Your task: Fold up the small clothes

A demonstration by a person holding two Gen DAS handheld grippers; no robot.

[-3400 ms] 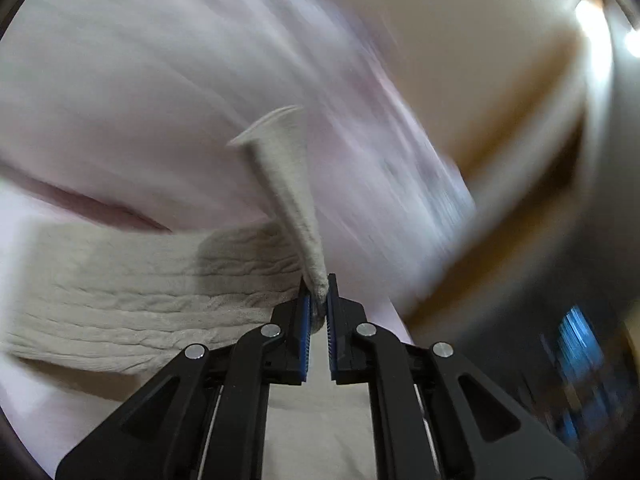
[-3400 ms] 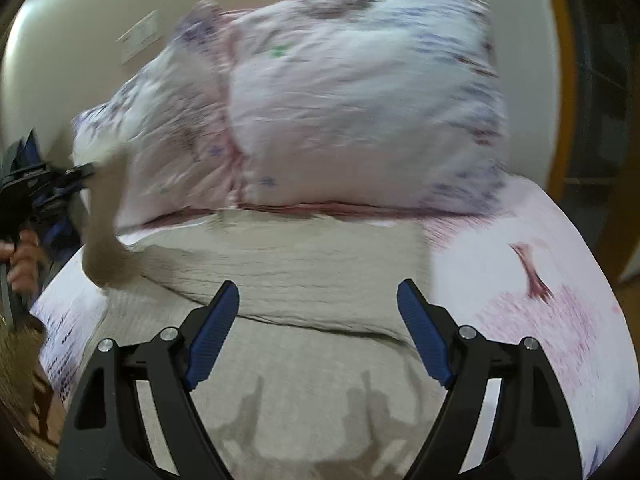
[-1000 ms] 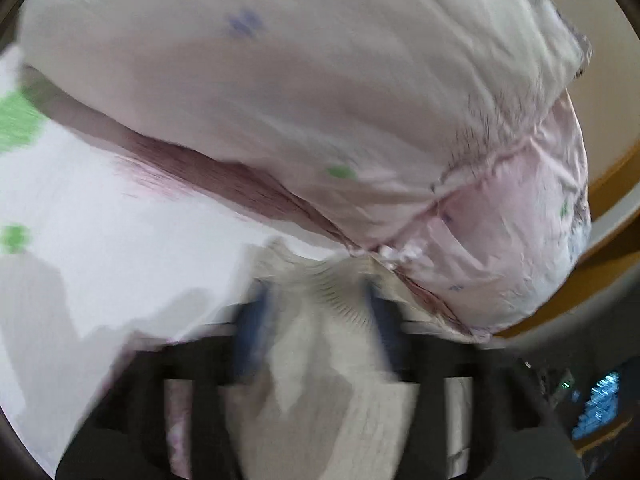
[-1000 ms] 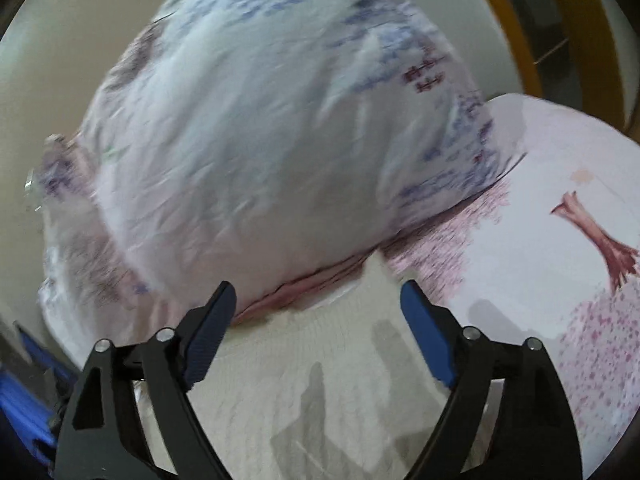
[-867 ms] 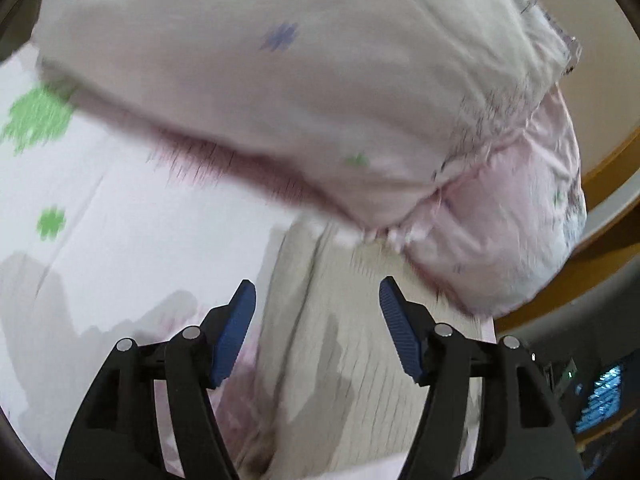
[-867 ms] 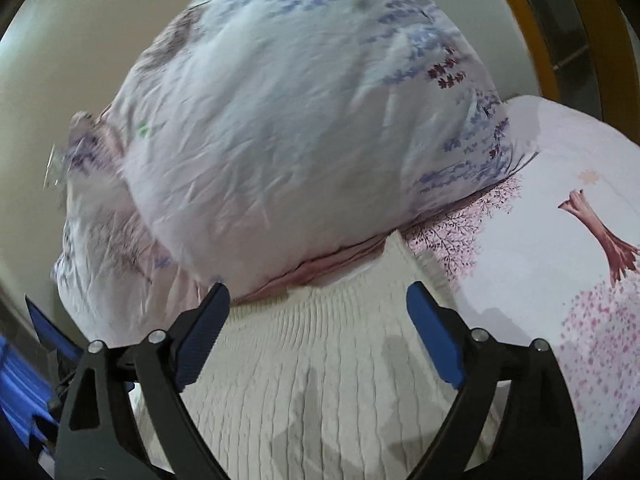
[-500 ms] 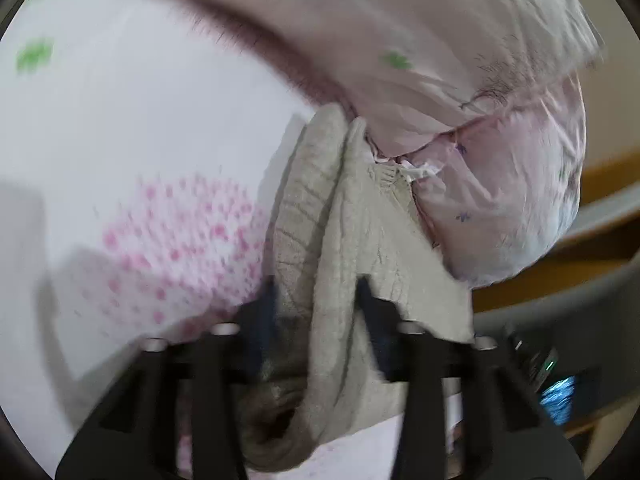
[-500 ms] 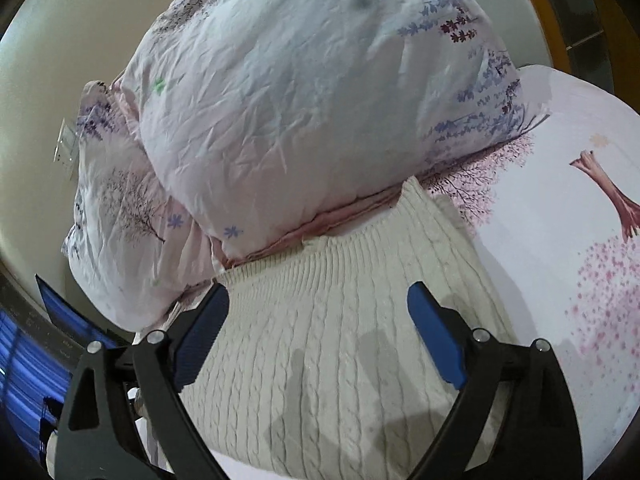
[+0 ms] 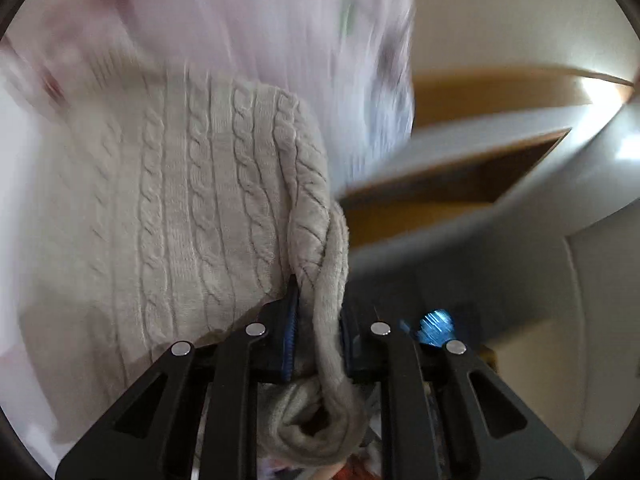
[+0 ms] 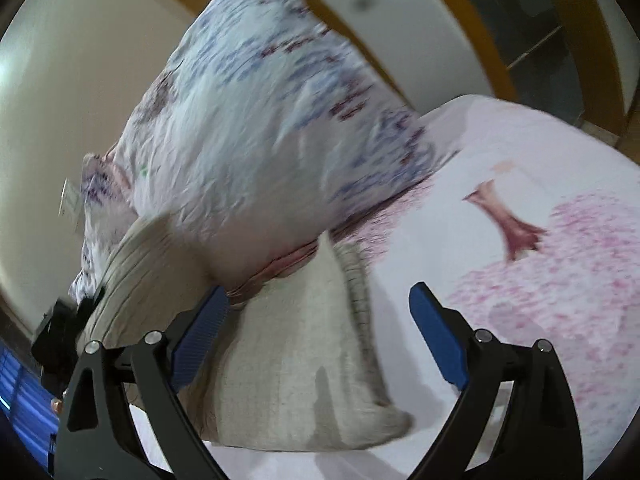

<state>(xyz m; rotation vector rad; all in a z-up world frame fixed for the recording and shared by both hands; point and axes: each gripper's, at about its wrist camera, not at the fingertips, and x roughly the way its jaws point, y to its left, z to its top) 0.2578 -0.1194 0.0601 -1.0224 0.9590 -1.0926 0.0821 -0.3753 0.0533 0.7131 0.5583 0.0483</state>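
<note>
A cream cable-knit sweater (image 9: 192,208) lies on the bed. My left gripper (image 9: 316,328) is shut on a bunched edge of it, and the fabric rises from the jaws in a fold. In the right wrist view the sweater (image 10: 296,360) lies folded on the sheet below the pillow. Its left edge is lifted toward the left gripper (image 10: 76,320). My right gripper (image 10: 320,332) is open and empty, just above the sweater's right part.
A large floral pillow (image 10: 272,132) lies behind the sweater. The white bed sheet (image 10: 560,260) with pink tree print spreads to the right. A wooden bed frame (image 9: 460,184) and wall lie beyond the pillow.
My left gripper has shut on the sweater's edge and lifted it. My right gripper has stayed open and shifted to the right over the sweater.
</note>
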